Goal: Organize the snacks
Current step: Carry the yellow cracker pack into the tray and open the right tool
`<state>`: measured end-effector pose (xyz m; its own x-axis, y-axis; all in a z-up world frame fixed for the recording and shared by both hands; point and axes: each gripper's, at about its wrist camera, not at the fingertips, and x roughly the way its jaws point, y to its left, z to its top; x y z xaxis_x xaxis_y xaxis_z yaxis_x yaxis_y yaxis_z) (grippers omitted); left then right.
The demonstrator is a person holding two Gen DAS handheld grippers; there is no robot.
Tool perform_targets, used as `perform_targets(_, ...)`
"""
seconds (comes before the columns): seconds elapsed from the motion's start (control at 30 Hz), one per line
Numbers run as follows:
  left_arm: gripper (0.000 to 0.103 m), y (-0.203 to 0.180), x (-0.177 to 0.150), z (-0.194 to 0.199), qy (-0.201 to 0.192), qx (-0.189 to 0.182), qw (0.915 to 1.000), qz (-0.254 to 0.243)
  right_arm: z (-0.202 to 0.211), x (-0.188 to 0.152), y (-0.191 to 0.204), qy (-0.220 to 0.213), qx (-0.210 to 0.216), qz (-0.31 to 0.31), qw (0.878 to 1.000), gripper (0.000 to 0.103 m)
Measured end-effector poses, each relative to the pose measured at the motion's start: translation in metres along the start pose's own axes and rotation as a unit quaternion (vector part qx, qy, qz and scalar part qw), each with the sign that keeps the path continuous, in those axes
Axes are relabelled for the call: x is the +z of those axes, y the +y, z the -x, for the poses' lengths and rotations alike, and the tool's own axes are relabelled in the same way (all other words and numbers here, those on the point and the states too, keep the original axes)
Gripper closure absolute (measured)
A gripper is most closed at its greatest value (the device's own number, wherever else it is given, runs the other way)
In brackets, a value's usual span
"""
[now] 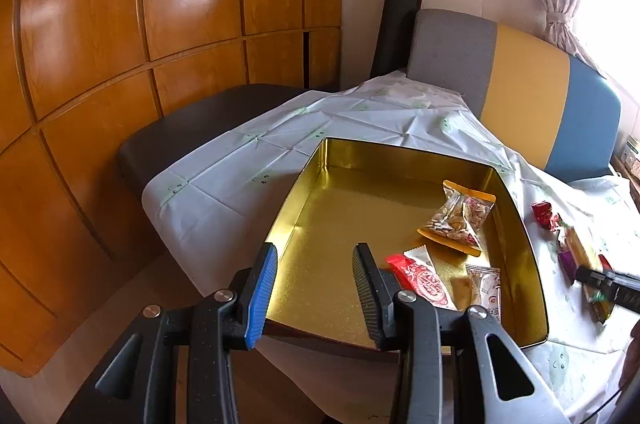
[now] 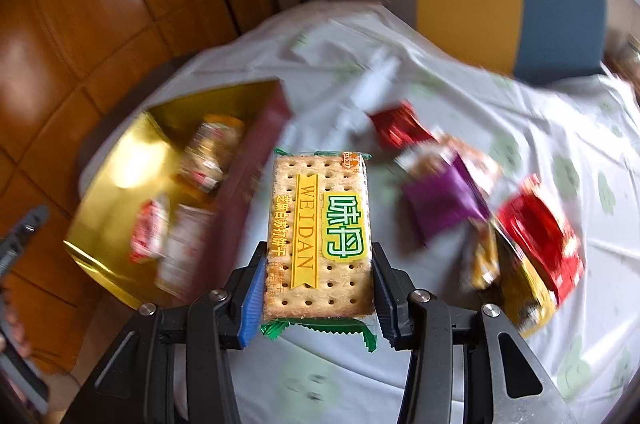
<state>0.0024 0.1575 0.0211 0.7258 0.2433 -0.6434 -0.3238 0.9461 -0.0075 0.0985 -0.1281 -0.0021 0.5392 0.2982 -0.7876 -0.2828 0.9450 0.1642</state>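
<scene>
Much of the right wrist view is smeared by motion: the loose snacks on the tablecloth [image 2: 460, 96] read only as a red wrapper [image 2: 400, 128], a purple packet [image 2: 444, 200] and a red-and-yellow bundle [image 2: 536, 248] at the right, their print unreadable, and the packets inside the gold tin [image 2: 116, 160] at the left are blurs of red and white. Only the cracker pack [image 2: 320, 236] is sharp. The right gripper [image 2: 320, 288] is closed on it, pads pressing the near part of both long sides, so the pack juts away from the camera above the cloth, just right of the tin's dark red outer wall; its green crimped end pokes out toward the camera between the fingers. A yellow ribbon on it reads "WEIDAN", beside green Chinese characters and a column of orange ones. In the left wrist view the left gripper [image 1: 316, 288] is spread wide with nothing between its pads, hovering over the tin's [image 1: 344, 148] near left corner. In the tin lie a clear bag of nuts [image 1: 456, 220] toward the right wall and, nearer, a red-and-white packet [image 1: 424, 280] and a pale packet [image 1: 484, 288], both partly hidden behind the right-hand finger; their printing is too small to read. At the right edge the right gripper [image 1: 608, 288] is cut off and blurred.
</scene>
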Motion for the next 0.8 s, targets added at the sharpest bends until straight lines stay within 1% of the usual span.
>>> perform_targets(0.13,0.064,0.005,0.0,0.0,0.0,0.005,1.0,0.004,0.002,0.021,0.049,-0.01,0.035,0.057,0.998,0.056)
perform_targets(0.23,0.064,0.009,-0.001,0.0,0.0,0.009,0.9999,0.007,-0.006,0.03,0.088,-0.004,0.053,0.103,0.993,0.056)
perform_targets(0.33,0.064,0.015,-0.002,0.0,0.001,0.011,0.9998,0.015,-0.026,0.031,0.122,0.019,0.059,0.145,0.988,0.056)
perform_targets(0.4,0.064,0.02,-0.002,-0.001,0.004,0.012,0.9997,0.021,-0.044,0.028,0.138,0.041,0.058,0.161,0.984,0.056)
perform_targets(0.5,0.064,0.028,-0.004,-0.004,0.008,0.016,0.9994,0.03,-0.07,0.022,0.152,0.073,0.05,0.171,0.981,0.056)
perform_targets(0.63,0.064,0.035,-0.006,-0.01,0.015,0.021,0.9989,0.038,-0.096,0.008,0.164,0.1,0.031,0.183,0.977,0.056)
perform_targets(0.7,0.064,0.038,-0.008,-0.012,0.019,0.022,0.9987,0.042,-0.102,0.002,0.166,0.107,0.026,0.186,0.976,0.056)
perform_targets(0.8,0.064,0.039,-0.009,-0.015,0.023,0.022,0.9986,0.043,-0.103,-0.005,0.164,0.106,0.026,0.186,0.977,0.055)
